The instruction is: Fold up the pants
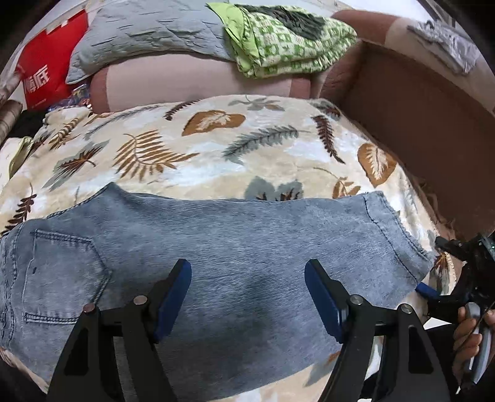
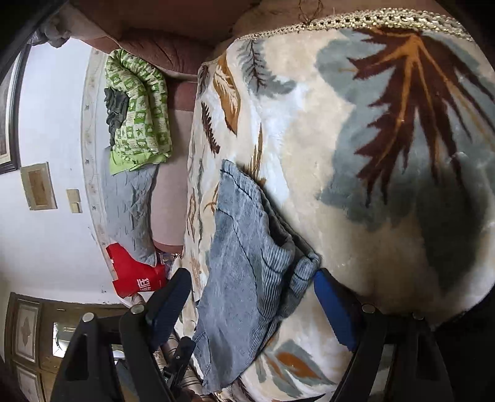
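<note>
Two sets of my fingers are spread wide, and neither grips anything. My left fingers (image 1: 247, 284) hover above the pants (image 1: 216, 253), faded blue denim with a fine ribbed weave, lying flat across a plush blanket (image 1: 185, 148) printed with brown, tan and grey leaves. A stitched back pocket (image 1: 65, 278) with a pointed bottom sits at the left, and the raw, frayed hem (image 1: 399, 235) lies at the right. My right fingers (image 2: 250, 297) point along the pants from the hem end, where the denim bunches into soft folds; one blue pad (image 2: 334, 309) lies just beside the crumpled hem edge (image 2: 303, 272), though I cannot tell if it touches. Behind the blanket sit a crinkled grey pillow (image 1: 148, 27), a folded green-checked quilt (image 1: 287, 43) and a red bag (image 1: 52, 71).
</note>
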### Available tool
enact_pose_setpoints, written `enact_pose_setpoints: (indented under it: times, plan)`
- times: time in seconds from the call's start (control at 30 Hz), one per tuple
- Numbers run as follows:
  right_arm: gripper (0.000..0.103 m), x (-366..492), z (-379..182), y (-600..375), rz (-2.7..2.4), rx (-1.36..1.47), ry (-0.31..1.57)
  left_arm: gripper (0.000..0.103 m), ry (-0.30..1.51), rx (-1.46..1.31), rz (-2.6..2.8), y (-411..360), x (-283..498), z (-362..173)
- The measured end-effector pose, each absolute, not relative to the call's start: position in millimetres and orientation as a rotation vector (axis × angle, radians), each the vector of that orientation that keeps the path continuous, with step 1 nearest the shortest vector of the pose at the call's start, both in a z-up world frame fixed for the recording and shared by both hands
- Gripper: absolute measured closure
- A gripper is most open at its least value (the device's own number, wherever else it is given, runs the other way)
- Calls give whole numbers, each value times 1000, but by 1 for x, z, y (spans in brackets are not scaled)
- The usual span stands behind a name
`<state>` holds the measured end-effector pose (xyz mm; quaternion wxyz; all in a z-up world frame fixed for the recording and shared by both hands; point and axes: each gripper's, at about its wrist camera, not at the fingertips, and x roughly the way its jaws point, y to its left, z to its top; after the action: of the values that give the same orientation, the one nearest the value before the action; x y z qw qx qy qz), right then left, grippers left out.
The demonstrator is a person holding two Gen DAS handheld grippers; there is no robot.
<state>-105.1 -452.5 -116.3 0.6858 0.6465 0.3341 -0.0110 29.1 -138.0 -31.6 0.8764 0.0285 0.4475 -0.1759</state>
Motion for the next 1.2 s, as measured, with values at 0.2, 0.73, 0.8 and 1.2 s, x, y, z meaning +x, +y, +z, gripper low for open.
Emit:
enact_pose_setpoints:
  times: [0.2,0.73,0.8,1.2]
  plan:
    - [19,-98,-115,-451,-52,1435,752,26,1036,211,-276,-165,51,-76]
    - [77,-77,-96,-448,-144,1148,938,3,1044,363,-260,-145,37,-97]
    - [81,-70,-80,-442,-148,1090,941,3,1040,347,-275,-141,37,-98]
    - [85,-10,76,-198,301,464,786,7,771,-114,-74,55,3,-3]
